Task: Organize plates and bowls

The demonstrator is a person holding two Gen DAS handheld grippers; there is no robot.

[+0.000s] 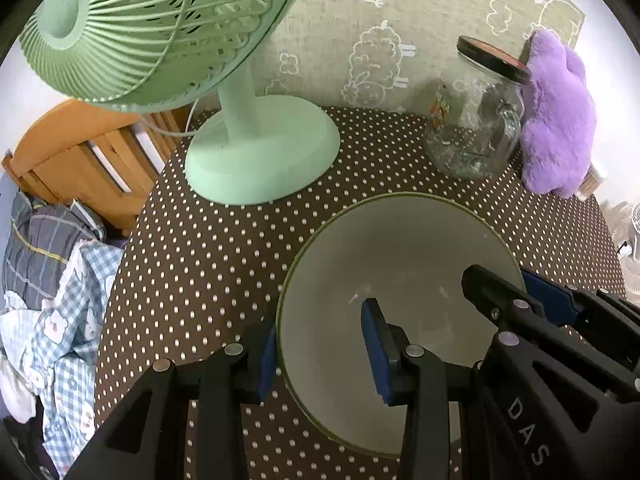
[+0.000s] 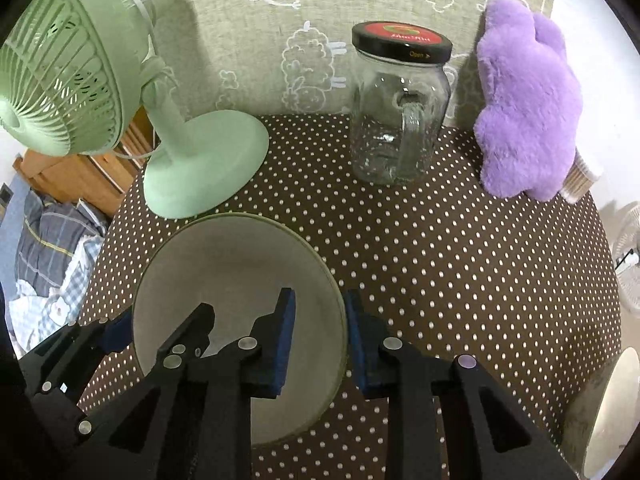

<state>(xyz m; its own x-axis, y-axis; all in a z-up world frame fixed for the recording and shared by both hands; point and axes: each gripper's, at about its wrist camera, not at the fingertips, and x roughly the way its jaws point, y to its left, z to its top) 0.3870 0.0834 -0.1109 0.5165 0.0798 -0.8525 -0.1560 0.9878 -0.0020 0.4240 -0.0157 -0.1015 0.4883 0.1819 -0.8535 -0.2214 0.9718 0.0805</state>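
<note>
Soft, even indoor light; the fan casts a shadow on the wall behind. Both views sharp, edges bent by fisheye, corners black.

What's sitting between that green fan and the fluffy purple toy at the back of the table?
A clear glass jar with a black and red lid, standing upright between the fan and the purple plush toy. The right wrist view shows it best.

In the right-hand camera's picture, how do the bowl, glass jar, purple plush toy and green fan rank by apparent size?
1. bowl, though it is nearest the camera, which inflates it.
2. green fan, partly cut off at the picture's edge.
3. purple plush toy and glass jar: too close to rank.
</note>
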